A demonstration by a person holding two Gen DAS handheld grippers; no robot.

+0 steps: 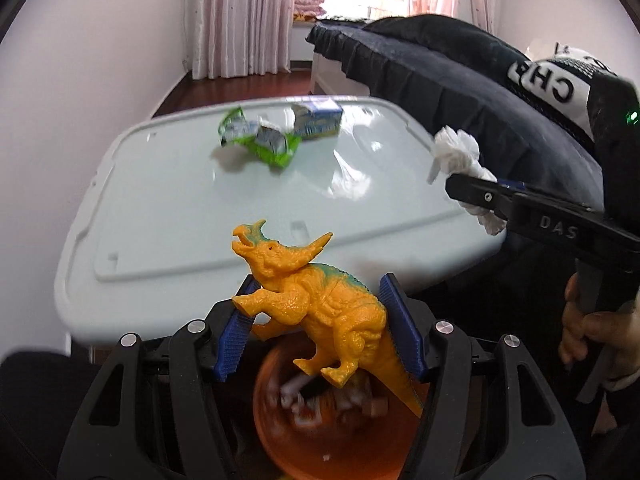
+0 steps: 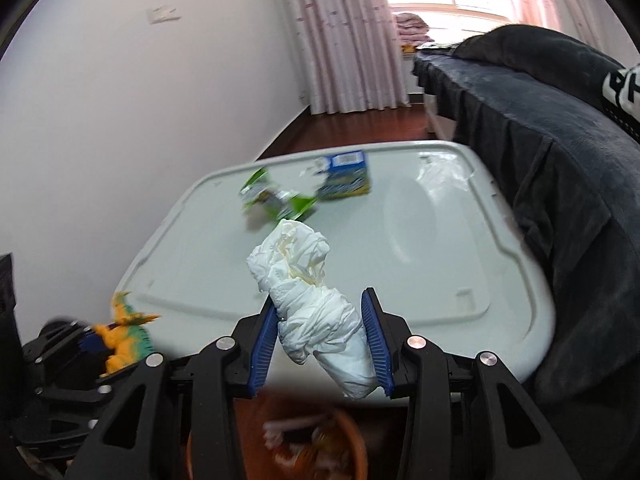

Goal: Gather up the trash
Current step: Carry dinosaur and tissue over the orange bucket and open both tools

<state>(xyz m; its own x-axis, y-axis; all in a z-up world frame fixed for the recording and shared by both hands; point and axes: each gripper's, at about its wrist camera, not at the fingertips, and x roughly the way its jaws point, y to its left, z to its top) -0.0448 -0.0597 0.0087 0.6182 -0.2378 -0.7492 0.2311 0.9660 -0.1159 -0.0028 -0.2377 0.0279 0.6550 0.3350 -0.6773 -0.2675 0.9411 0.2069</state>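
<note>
Orange plastic dinosaur (image 1: 320, 312) and crumpled white tissue (image 2: 316, 304) are each held clamped above an orange bin (image 1: 332, 440).

Both grippers, left (image 1: 320, 328) and right (image 2: 320, 340), are angled downward at the counter (image 1: 180, 216) edge, fingers (image 2: 264, 344) pressed on their loads. A green wrapper (image 1: 260, 140) and blue carton (image 1: 320, 118) are left lying on the counter.

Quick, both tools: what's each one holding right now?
Left tool: closed on the orange plastic dinosaur toy.
Right tool: closed on the crumpled white tissue wad.
</note>
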